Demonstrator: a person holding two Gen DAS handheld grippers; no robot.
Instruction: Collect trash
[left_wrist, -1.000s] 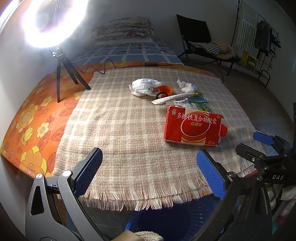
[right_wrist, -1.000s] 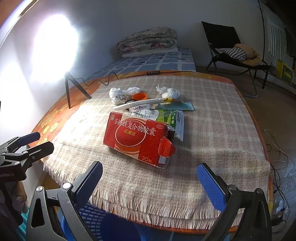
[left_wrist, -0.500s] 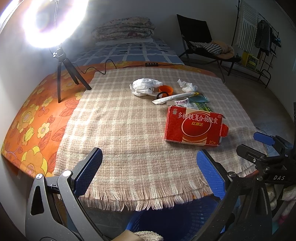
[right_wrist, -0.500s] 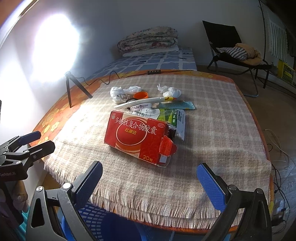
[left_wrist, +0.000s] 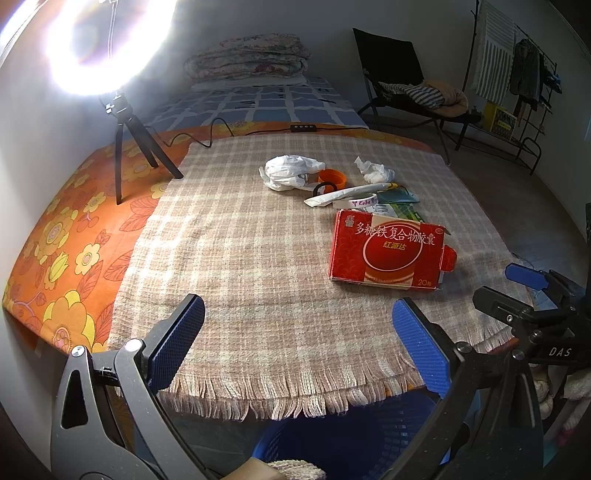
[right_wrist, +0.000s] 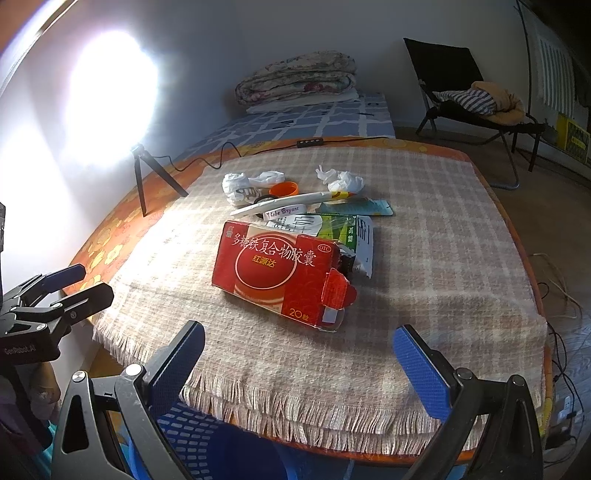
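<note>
Checked cloth (left_wrist: 258, 258) with a fringed near edge covers most of a table, and an orange flowered cover (left_wrist: 66, 251) shows beside it on the side of the ring light (left_wrist: 110, 40). The light stands on a small black tripod (left_wrist: 129, 147) at the far corner of the cloth, glaring white. Beyond the cloth lies a bed with a blue checked sheet (left_wrist: 258, 103) and a folded quilt (right_wrist: 299, 77); a black folding chair (right_wrist: 465, 99) heaped with clothes stands past the far side.

Near the middle of the cloth lies the red box (right_wrist: 280, 269), flat, printed with white Chinese characters and a large circle, one end flap (right_wrist: 338, 291) standing open. Just behind the red box sit a green and white carton (right_wrist: 343, 229), a white wristband (right_wrist: 284, 212), a long white wrapper (right_wrist: 291, 203), an orange cap (right_wrist: 283, 189), a crumpled white bag (left_wrist: 288, 171) and a tissue wad (right_wrist: 341, 179).

A blue basket (left_wrist: 354, 443) sits under the cloth's near edge. The left gripper (left_wrist: 299, 347) and the right gripper (right_wrist: 299, 363) both hover at that edge, fingers spread wide, holding nothing.
</note>
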